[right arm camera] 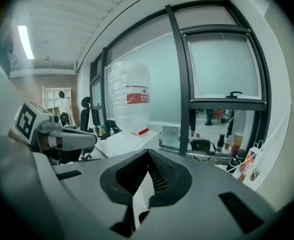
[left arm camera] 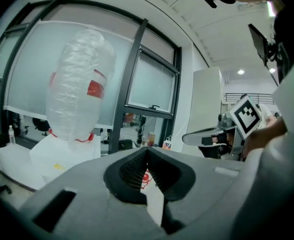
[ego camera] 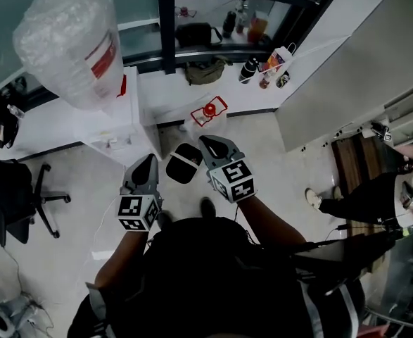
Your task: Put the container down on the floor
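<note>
A big clear water jug wrapped in plastic film, with a red label, stands upside down on a white dispenser cabinet at the upper left. The left gripper view shows the jug ahead to the left, and the right gripper view shows the jug ahead by the window. My left gripper is held in the air in front of the cabinet, shut and empty. Beside it my right gripper is also shut with nothing in it. Neither touches the jug.
A small red-framed item lies on the floor by the window ledge. A black-and-white thing lies below the grippers. An office chair stands at left. Bags and bottles line the sill. Another person's legs are at right.
</note>
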`<state>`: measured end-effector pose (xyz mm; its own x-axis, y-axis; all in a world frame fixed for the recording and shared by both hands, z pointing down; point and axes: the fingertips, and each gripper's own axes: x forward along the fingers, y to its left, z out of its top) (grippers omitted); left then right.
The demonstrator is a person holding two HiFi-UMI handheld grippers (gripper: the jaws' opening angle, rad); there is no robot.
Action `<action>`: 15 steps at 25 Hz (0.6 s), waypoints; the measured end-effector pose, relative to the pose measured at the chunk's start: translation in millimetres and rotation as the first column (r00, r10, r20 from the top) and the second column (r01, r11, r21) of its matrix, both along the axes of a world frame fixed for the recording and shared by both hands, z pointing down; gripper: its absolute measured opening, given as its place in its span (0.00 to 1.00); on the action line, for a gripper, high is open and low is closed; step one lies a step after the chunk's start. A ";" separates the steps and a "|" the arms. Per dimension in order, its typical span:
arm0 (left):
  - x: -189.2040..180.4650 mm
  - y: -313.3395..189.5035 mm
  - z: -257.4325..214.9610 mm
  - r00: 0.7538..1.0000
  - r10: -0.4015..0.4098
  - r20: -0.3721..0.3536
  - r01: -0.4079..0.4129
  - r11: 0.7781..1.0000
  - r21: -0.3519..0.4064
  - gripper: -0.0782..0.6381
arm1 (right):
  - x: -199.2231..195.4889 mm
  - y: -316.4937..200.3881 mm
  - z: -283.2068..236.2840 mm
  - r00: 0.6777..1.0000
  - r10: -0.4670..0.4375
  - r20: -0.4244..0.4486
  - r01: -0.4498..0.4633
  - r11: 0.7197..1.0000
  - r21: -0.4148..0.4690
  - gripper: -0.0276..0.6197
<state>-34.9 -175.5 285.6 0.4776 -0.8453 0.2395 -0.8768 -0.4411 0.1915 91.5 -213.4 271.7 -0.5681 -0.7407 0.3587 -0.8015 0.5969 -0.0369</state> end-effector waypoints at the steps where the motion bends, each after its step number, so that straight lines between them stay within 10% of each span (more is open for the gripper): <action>1: -2.5 -1.3 -4.5 1.000 -0.009 -0.004 0.009 1.000 0.017 0.12 | 0.1 0.8 -2.9 1.000 0.003 0.010 -0.003 1.000 -0.002 0.06; 15: -15.4 0.2 -38.5 1.000 -0.020 -0.005 0.021 0.990 0.141 0.12 | -2.7 -0.3 -23.4 1.000 -0.009 0.012 0.009 1.000 0.023 0.05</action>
<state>-50.3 -175.2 247.1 0.4607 -0.8801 0.1150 -0.8852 -0.4461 0.1320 88.7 -213.7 248.4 -0.5789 -0.7434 0.3350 -0.7956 0.6049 -0.0328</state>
